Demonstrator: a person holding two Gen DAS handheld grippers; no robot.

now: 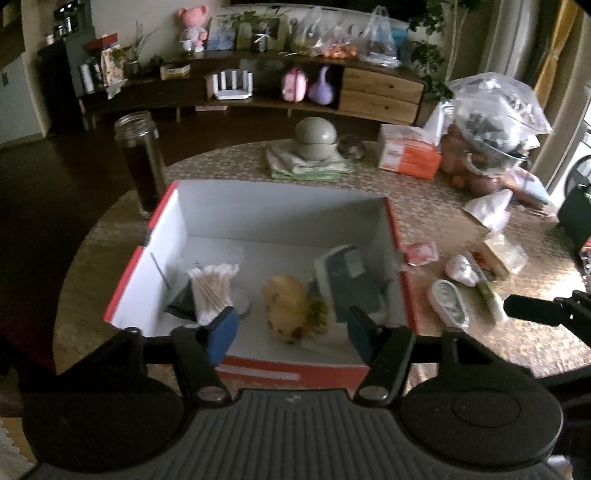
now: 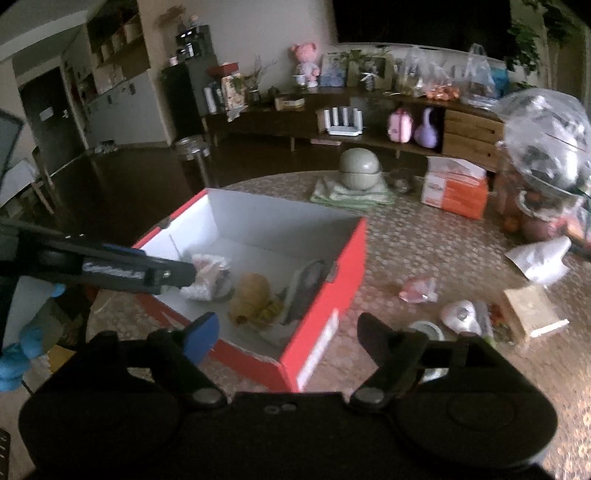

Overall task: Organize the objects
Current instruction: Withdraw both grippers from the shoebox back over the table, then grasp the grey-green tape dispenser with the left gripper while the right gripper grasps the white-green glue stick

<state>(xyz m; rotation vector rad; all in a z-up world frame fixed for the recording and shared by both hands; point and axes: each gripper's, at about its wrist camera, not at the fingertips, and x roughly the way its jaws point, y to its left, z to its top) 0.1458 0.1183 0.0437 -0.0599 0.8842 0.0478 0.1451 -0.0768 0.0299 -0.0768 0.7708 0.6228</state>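
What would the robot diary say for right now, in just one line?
left tongs: open, empty, above red cardboard box | right tongs: open, empty | bundle of cotton swabs: in box | crumpled pink wrapper: on table

Likely home living room: sideboard (image 1: 380, 94), plush toy (image 1: 192, 27), houseplants (image 1: 430, 55).

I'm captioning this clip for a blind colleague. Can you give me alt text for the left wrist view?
An open red box with a white interior sits on a round table, holding a bundle of cotton swabs, a yellowish lumpy item and a grey device. The left tongs, blue-padded, hang open and empty over its near edge. Small packets lie scattered on the table to the right.
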